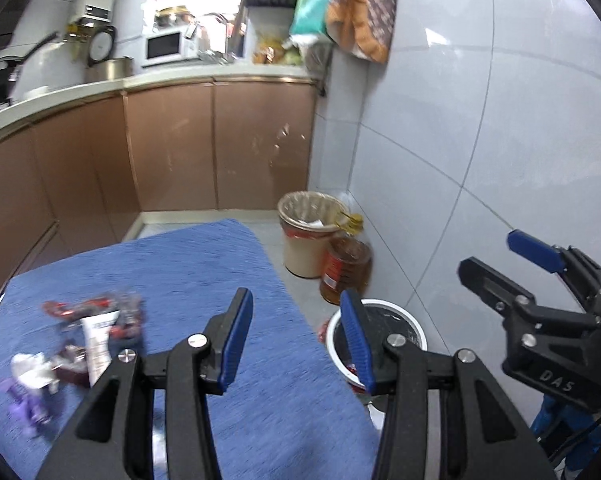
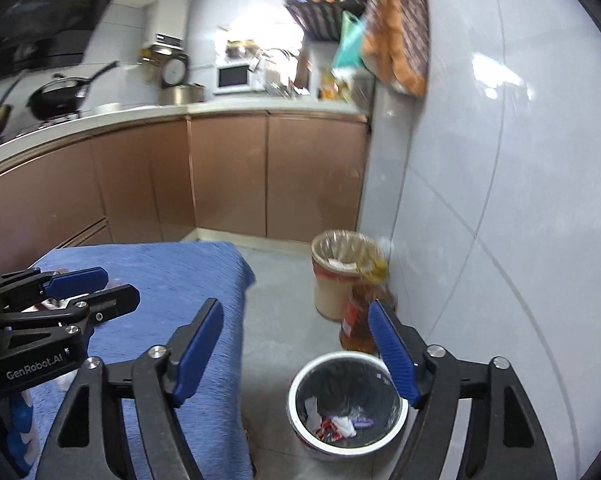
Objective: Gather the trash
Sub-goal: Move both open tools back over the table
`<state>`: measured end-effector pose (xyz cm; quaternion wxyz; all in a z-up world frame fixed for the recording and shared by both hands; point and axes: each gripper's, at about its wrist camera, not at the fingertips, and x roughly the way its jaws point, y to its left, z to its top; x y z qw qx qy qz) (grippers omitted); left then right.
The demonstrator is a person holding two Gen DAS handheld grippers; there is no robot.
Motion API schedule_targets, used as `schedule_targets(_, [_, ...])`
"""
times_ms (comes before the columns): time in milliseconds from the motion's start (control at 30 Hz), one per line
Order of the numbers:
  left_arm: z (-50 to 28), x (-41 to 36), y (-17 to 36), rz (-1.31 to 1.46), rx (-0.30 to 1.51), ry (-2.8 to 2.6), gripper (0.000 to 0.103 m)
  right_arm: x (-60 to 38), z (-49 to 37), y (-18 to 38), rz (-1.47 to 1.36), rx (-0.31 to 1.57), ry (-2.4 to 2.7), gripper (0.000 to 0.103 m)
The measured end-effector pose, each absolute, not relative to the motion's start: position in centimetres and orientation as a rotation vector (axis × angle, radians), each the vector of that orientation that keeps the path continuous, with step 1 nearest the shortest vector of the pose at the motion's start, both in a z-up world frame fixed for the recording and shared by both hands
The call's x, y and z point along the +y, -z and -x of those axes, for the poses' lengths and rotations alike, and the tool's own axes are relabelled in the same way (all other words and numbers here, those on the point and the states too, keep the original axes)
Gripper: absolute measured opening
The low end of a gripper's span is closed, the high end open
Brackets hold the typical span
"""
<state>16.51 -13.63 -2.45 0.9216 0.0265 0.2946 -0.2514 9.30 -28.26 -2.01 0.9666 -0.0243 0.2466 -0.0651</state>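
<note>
- Kitchen floor [image 2: 276,312] of grey tile, bounded by a pale tiled wall [image 2: 500,160] and copper-coloured cabinets [image 1: 172,152]; a table [image 1: 204,280] draped in blue cloth stands in the foreground.
- Trash on the table: a cluster of crumpled wrappers [image 1: 92,332], red, white and purple, lying on the cloth near its left edge; blurred in the left wrist view.
- White-rimmed bin [image 2: 346,406] with a black liner, standing on the floor just beside the table's right edge; it holds several wrappers, red, white and purple.
- Left hand-held gripper [image 1: 296,344]: blue-padded jaws spread wide, nothing between them, positioned above the table's right edge with the bin rim behind its right finger.
- Right hand-held gripper [image 2: 296,344]: jaws likewise spread wide and empty, held above the bin.
- Bottle of amber oil [image 1: 345,270] on the floor beyond the bin, touching or just beside a beige, bag-lined waste basket [image 1: 307,236] near the wall.
- Background: microwave [image 1: 166,46] and pot [image 1: 110,69] on the counter.
</note>
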Motion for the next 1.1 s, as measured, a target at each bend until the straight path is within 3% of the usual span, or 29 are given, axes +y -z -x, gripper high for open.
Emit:
schedule_targets(367, [-10.5, -4.8, -1.7, 0.036, 0.446, 0.387, 0.044, -21.1, -4.6, -1.8, 0.192, 0.38, 0.068, 0.085])
schedule_targets(533, [-8.7, -2.6, -2.1, 0.044, 0.438, 0.349, 0.056, -19.1, -3.1, -2.8, 0.233, 0.352, 0.048, 0.086])
schedule_targets(800, [-6.3, 0.0, -2.5, 0.046, 0.422, 0.307, 0.057, -16.6, -1.1, -3.4, 0.279, 0.32, 0.006, 0.087])
schedule_targets(967, [-4.8, 1.5, -3.0, 0.026, 0.396, 0.25, 0.068, -15.8, -0.1, -4.1, 0.28, 0.294, -0.021, 0.088])
schedule_targets(1100, [-4.0, 3.4, -3.6, 0.028, 0.375, 0.196, 0.074, -15.6, 0.4, -4.5, 0.261, 0.277, -0.05, 0.1])
